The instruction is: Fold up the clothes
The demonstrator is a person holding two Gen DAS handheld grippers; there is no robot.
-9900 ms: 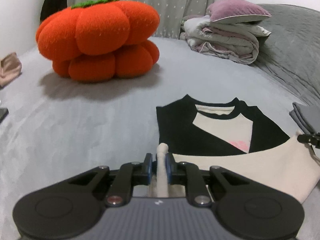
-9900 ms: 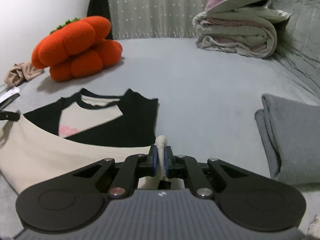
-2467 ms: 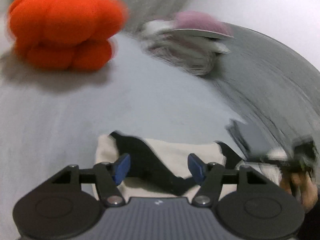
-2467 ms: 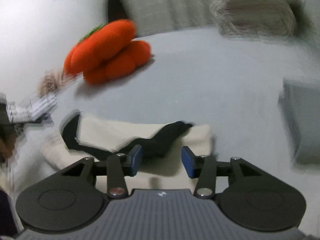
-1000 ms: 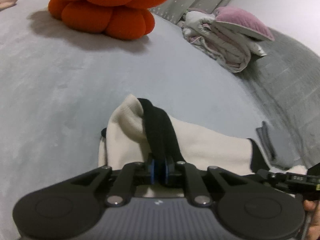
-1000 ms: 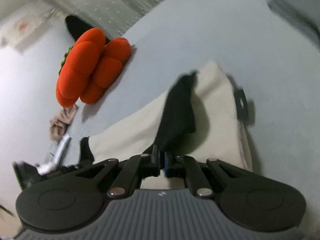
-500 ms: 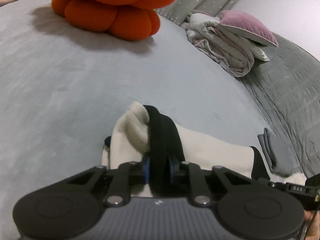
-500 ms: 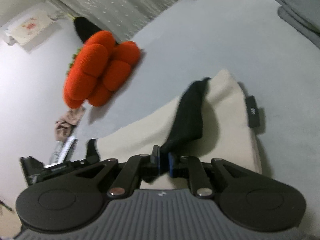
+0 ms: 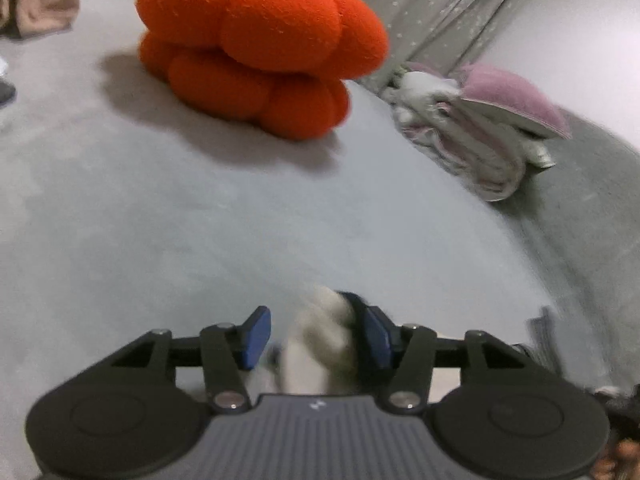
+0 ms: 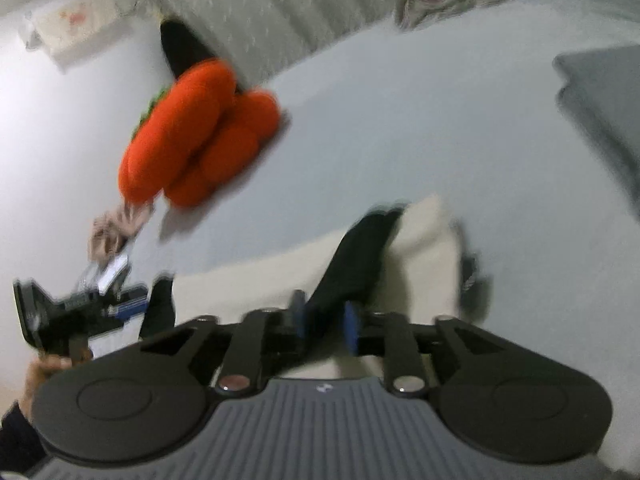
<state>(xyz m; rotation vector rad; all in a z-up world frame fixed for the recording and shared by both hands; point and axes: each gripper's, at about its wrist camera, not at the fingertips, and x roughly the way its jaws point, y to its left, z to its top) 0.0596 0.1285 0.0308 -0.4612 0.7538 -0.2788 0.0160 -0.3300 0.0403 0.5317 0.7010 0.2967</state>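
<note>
Now, left to right:
Left gripper [image 9: 314, 338]: jaws apart, a bunched end of the cream-and-black shirt [image 10: 416, 256] between them, unpinched.
Shirt: one, on the bed [image 9: 200, 220], gathered into a long band, black sleeve lying over the cream body.
Right gripper [image 10: 326, 322]: jaws parted around the black sleeve, not clamped.
Progress: partly folded, judging by the narrow shape; squaring looks left.
Count: two grippers, one pumpkin cushion [image 9: 256, 40], one folded grey garment [image 10: 604, 92].
</note>
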